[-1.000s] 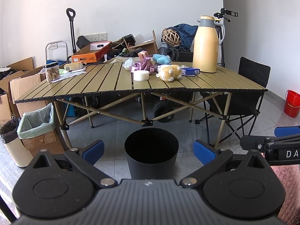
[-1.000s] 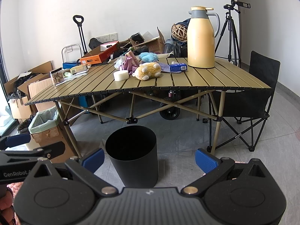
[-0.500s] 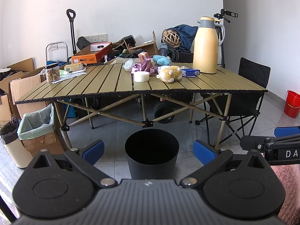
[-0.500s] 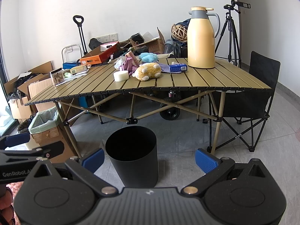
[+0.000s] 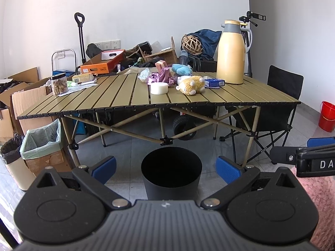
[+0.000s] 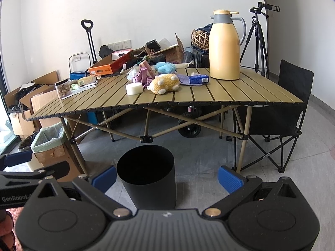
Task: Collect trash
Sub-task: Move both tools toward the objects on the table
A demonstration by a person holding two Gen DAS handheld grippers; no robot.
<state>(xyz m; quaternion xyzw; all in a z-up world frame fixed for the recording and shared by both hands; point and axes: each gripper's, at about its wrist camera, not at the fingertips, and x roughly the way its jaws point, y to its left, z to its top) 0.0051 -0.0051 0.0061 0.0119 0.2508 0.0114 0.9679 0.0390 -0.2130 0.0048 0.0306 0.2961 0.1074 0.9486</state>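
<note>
Both tools gape empty: left tool (image 5: 166,168), right tool (image 6: 167,179). Black bin (image 5: 171,175) stands on the floor at 12 o'clock; its inside is too dark to read. Clutter sits on the table (image 5: 117,98) beyond.

A bin (image 5: 171,172) is set on the floor just before the folding table (image 5: 240,96), w/ the tabletop above and behind it. On the table, mid-area, a foam disc (image 5: 159,88) is placed left of a plush toy (image 5: 191,85); a small box (image 5: 214,82) lies betw. toy and thermos (image 5: 230,52), far right. A jar (image 5: 59,83) is found at the left end. A lined box (image 5: 43,144) is set under the table's left corner; a chair (image 5: 282,96) is placed right of the table.
</note>
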